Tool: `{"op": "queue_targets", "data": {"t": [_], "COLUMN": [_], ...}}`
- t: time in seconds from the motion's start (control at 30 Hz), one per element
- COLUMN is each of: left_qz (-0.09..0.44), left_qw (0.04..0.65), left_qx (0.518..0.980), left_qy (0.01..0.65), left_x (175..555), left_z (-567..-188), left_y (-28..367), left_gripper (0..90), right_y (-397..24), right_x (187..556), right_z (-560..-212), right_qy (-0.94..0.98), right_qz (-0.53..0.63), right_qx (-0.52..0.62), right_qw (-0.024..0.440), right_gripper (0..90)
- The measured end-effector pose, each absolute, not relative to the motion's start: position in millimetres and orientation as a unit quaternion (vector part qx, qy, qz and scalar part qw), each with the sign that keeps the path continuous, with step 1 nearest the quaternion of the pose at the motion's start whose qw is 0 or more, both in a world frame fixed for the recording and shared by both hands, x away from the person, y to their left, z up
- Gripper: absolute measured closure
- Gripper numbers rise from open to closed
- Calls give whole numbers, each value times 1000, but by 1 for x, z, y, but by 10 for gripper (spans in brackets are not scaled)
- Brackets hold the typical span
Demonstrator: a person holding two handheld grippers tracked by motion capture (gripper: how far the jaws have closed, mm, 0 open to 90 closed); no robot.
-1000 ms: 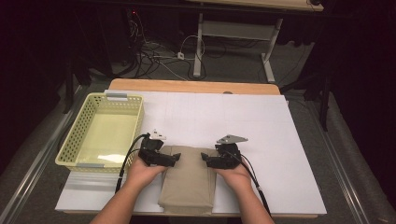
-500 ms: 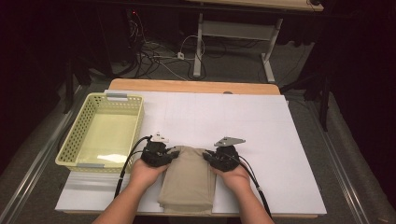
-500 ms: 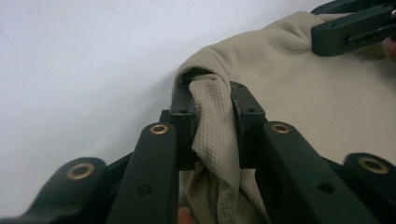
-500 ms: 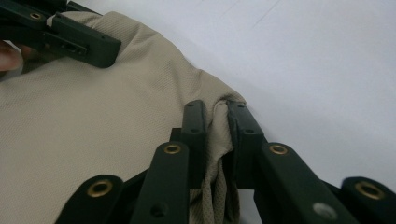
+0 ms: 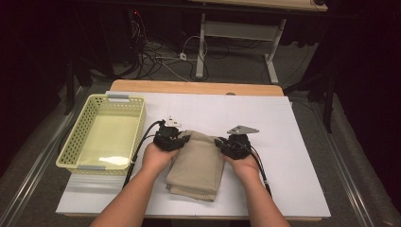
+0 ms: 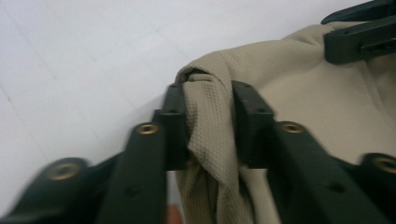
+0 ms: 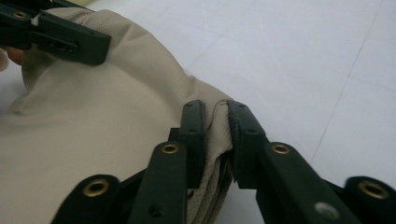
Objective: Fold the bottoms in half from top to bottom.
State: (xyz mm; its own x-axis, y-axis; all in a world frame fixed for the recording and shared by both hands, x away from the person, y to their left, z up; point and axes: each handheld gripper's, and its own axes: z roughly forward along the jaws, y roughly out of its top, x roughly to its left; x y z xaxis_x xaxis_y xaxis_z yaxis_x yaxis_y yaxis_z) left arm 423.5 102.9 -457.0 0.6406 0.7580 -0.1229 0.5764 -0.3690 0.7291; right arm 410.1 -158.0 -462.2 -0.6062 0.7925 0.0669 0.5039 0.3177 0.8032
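1. Right now the folded beige cloth [image 5: 196, 165] lies on the white sheet [image 5: 283, 142] of the desk [image 5: 189, 87], just to the right of the yellow basket [image 5: 106, 135], its far end bunched up between the two hands.
2. Left hand-held gripper [image 5: 182, 138] has the far-left corner of the cloth: in the left gripper view a thick fold of cloth [image 6: 210, 116] sits pinched between its two black jaws [image 6: 212, 126]. Those jaws have just been easing a touch wider, yet the pads press on the fabric from both sides.
3. Right hand-held gripper [image 5: 221, 143] bites the far-right corner. In the right gripper view the cloth edge [image 7: 217, 121] is squeezed between the jaws [image 7: 215, 133]; they too have just been opening slightly, with fabric clamped in the gap.
4. Around the basket: it stands to the left of the cloth, well clear of the left hand [image 5: 158, 156], and its inside looks bare and pale.
5. Black cable [image 5: 142, 144] from the left hand-held gripper loops between the basket's right wall and the left hand.
6. Right of the cloth, past the right hand [image 5: 243, 163], lies plain white sheet.
7. Beyond the basket's far side, behind the desk, cables [image 5: 161, 52] lie on the floor beside a metal frame [image 5: 236, 42].
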Motion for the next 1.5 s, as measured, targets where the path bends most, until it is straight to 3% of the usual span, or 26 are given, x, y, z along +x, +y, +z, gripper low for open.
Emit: {"op": "queue_targets", "data": {"t": [0.07, 0.2, 0.6, 0.93, 1.5], "left_qz": [117, 118, 84, 95, 119], "left_qw": [383, 407, 444, 440, 430], "left_qx": [817, 807, 814, 822, 825], "left_qy": [415, 411, 365, 349, 348], "left_x": [422, 406, 309, 270, 263], "left_z": [-459, -449, -453, -479, -479], "left_y": [104, 112, 131, 148, 147], "left_gripper": [425, 266, 0, 0, 0], "right_y": [-159, -163, -189, -208, -217], "right_x": [414, 407, 327, 275, 285], "right_z": [-468, -459, -457, -459, -464], "right_qy": [793, 782, 767, 761, 760], "right_qz": [412, 428, 459, 471, 470], "right_qx": [416, 417, 404, 388, 387], "right_qw": [171, 175, 194, 220, 227], "right_gripper": [604, 389, 22, 7, 7]}}
